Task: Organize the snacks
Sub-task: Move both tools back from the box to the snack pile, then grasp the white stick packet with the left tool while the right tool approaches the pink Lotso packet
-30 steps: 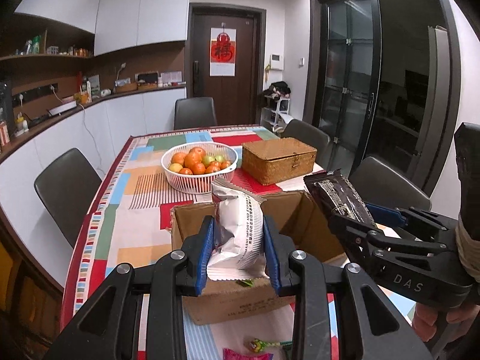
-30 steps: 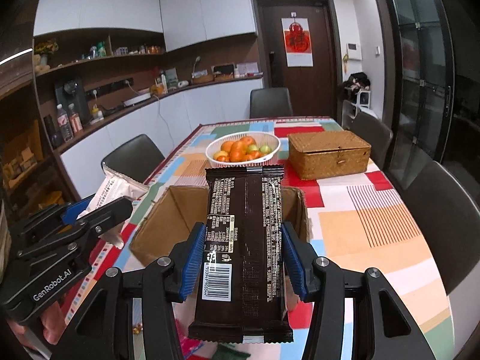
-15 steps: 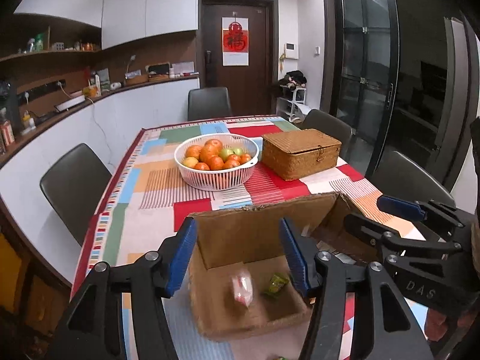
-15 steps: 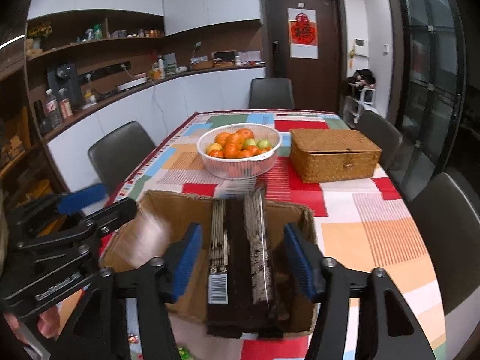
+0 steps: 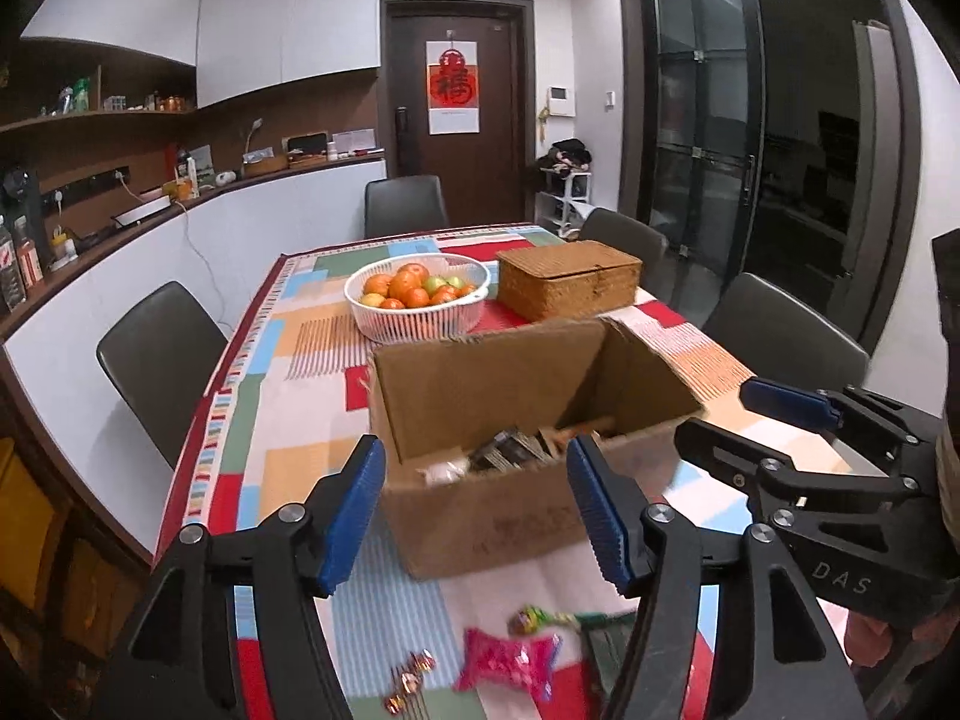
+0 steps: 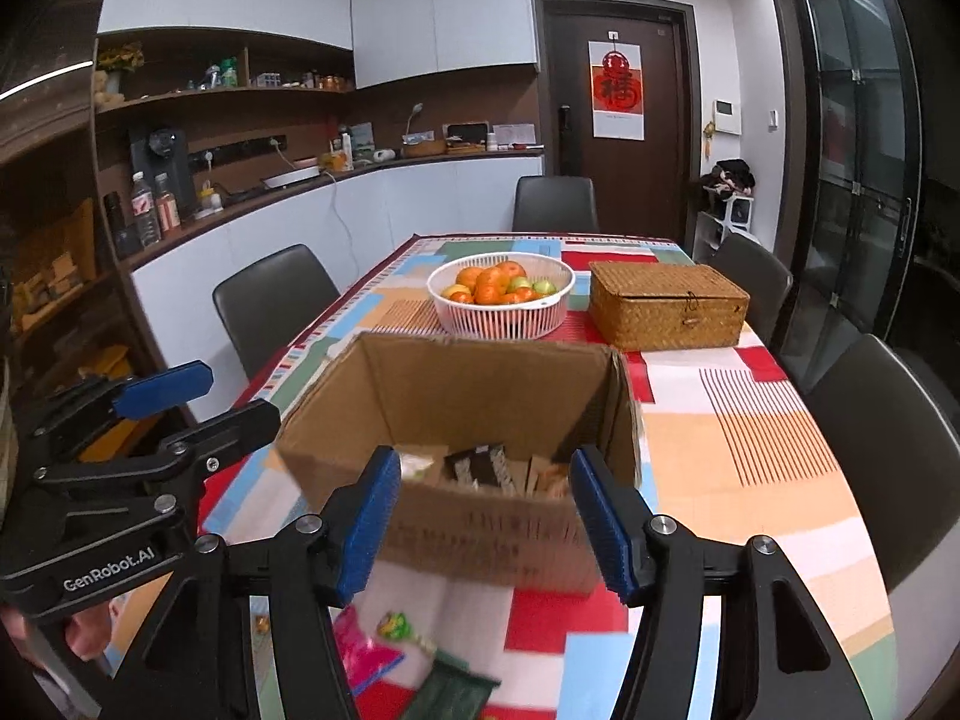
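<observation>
An open cardboard box [image 5: 516, 516] [image 6: 480, 528] stands on the patchwork tablecloth. Inside it lie a dark brown snack pack [image 5: 510, 451] [image 6: 480, 465] and a white packet [image 5: 444, 471]. My left gripper [image 5: 477, 513] is open and empty, in front of the box's near wall. My right gripper [image 6: 483, 522] is open and empty, also at the near wall; it shows at the right in the left wrist view [image 5: 756, 420]. Loose snacks lie on the cloth in front of the box: a pink packet [image 5: 510, 663] [image 6: 354, 648], a green-yellow candy [image 5: 531, 621] [image 6: 393, 625] and a dark green pack [image 6: 450, 690].
A white basket of oranges [image 5: 417, 294] [image 6: 501, 294] and a woven lidded box [image 5: 570, 285] [image 6: 666, 306] stand behind the cardboard box. Small gold-wrapped candies [image 5: 411, 678] lie near the table's front edge. Dark chairs [image 5: 156, 354] surround the table.
Both grippers opened and dropped their packs into the box: the white packet from the left, the brown pack from the right. Both then drew back toward the near edge.
</observation>
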